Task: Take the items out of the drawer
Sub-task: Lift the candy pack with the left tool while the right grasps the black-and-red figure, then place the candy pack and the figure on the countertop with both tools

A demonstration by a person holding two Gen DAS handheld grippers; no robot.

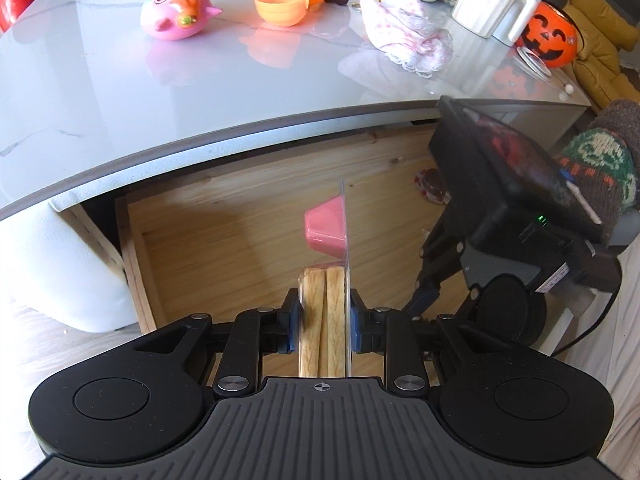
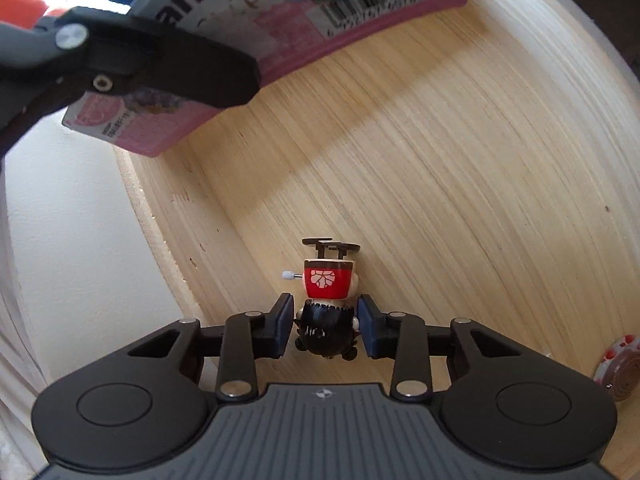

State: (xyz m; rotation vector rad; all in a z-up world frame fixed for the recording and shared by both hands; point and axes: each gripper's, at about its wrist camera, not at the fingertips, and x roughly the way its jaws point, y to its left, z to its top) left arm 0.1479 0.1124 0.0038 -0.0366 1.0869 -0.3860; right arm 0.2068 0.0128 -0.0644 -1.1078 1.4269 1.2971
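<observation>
A: What grips the left gripper [image 1: 323, 322]?
B: Its jaws are clamped on a clear snack pack [image 1: 325, 312] holding biscuit sticks and a pink cup, low in the frame's centre, above the open wooden drawer [image 1: 224, 216].
A: And the right gripper [image 2: 323, 326]?
B: Its pads flank a small wind-up toy [image 2: 326, 304] lying on the drawer floor at lower centre; whether they touch it cannot be told.
A: Anything else inside?
B: A round red-dotted piece [image 2: 618, 364] at the right edge.
</observation>
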